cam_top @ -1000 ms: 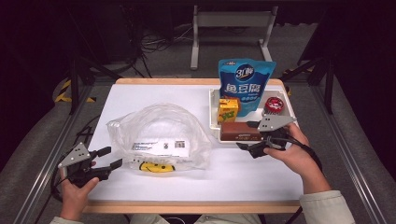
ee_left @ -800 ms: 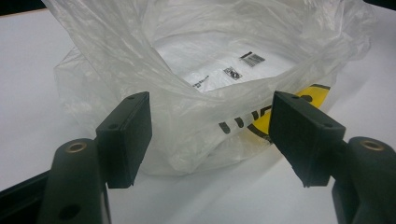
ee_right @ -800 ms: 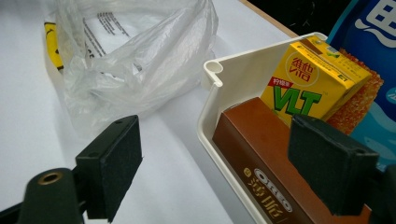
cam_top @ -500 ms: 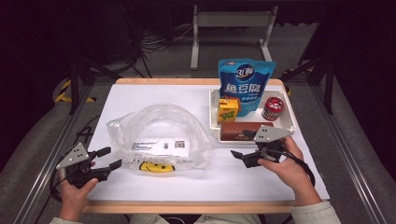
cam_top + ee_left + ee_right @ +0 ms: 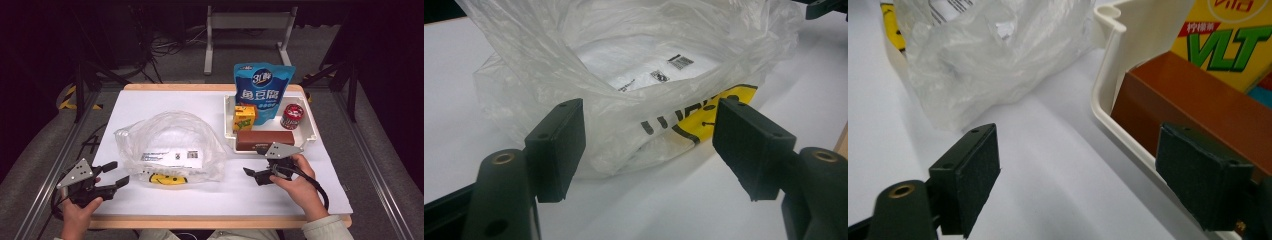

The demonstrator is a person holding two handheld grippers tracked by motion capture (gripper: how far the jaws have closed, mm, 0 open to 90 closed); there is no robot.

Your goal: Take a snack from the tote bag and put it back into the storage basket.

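white tray (image 5: 314, 131) taken as landmark, sitting on the far right part of the white table (image 5: 165, 102). contents, counted: one blue standing pouch (image 5: 264, 90) leaning at the tray's back wall, one yellow drink carton (image 5: 244, 118) in front of the pouch at the tray's left end, one red can (image 5: 292, 116) at the tray's right side, one long brown box (image 5: 265, 140) lying along the tray's near wall. four items in one tray

second container: one clear plastic bag (image 5: 170, 147), left of the tray and just apart from it, lying crumpled on the table with its mouth puffed up. white printed label and a yellow smiley print show through the film; no loose goods visible inside in the left gripper view

right gripper (image 5: 256, 176) sits just in front of the tray's near wall, jaws wide apart, nothing between them; in the right gripper view the tray rim (image 5: 1108, 75) and brown box (image 5: 1198, 105) lie ahead right, bag (image 5: 983, 60) ahead left

left gripper (image 5: 116, 176) is well left of the tray, at the bag's near left corner, jaws spread and empty; in the left gripper view the bag (image 5: 634, 90) fills the gap ahead, not touched

two grippers, two containers
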